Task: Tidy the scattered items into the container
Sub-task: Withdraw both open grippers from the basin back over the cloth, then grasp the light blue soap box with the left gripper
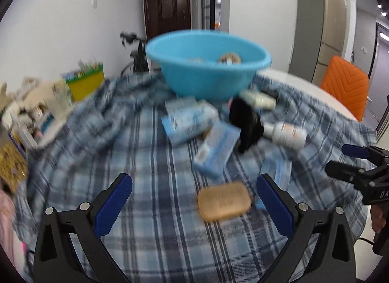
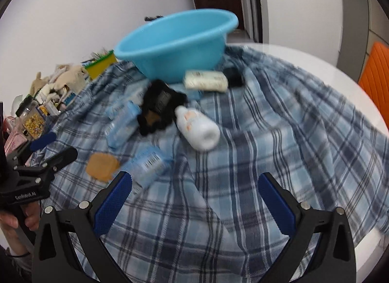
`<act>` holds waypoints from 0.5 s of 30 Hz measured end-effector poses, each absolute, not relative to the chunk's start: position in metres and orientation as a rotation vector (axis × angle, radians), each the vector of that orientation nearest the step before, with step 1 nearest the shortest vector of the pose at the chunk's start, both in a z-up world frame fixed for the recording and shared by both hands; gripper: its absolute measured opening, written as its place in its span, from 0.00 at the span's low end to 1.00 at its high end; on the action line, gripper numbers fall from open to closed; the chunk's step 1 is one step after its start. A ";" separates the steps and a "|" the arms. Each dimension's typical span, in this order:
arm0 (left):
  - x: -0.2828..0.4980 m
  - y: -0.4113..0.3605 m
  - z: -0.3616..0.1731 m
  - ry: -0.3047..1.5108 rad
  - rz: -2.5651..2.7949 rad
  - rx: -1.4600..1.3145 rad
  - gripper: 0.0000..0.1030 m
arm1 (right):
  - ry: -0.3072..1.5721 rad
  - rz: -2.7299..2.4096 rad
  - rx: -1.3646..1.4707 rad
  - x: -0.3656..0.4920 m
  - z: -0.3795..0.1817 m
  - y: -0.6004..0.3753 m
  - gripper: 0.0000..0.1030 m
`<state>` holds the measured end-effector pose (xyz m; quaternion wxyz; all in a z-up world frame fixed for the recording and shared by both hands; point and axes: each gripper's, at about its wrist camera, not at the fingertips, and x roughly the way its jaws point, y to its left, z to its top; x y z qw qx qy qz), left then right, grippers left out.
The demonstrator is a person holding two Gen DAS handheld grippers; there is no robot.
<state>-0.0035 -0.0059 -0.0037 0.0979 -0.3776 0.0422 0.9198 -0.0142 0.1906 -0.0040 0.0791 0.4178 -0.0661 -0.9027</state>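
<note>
A blue basin [image 1: 206,64] [image 2: 175,47] stands at the back of the plaid cloth, with a couple of small items inside. In front of it lie light-blue boxes [image 1: 189,120] [image 2: 121,122], a black pouch [image 1: 245,122] [image 2: 160,107], a white bottle [image 1: 284,134] [image 2: 197,129], a cream tube [image 1: 260,99] [image 2: 206,81] and a tan soap bar [image 1: 223,200] [image 2: 102,166]. My left gripper [image 1: 194,195] is open just above the cloth, the soap between its fingers toward the right one. My right gripper [image 2: 194,193] is open over bare cloth, a blue box [image 2: 148,163] beyond its left finger.
The plaid cloth [image 2: 279,141] covers a round white table [image 2: 316,64]. Clutter of packets and a yellow box [image 1: 85,83] fills the left side. An orange chair [image 1: 345,86] stands at the right. A hand [image 2: 14,222] holds the left gripper's handle.
</note>
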 end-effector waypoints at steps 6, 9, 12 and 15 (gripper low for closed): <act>-0.015 0.004 -0.004 0.143 2.672 -1.139 1.00 | -0.189 -2.712 1.228 -0.018 0.001 0.194 1.00; -0.033 0.011 -0.004 0.179 2.619 -1.136 1.00 | -0.170 -2.693 1.203 -0.023 0.007 0.192 1.00; -0.050 0.018 -0.008 0.264 2.544 -1.141 1.00 | -0.204 -2.605 1.213 -0.029 0.012 0.190 1.00; -0.065 0.025 -0.009 0.312 2.438 -1.164 1.00 | -0.166 -2.586 1.204 -0.030 0.016 0.187 1.00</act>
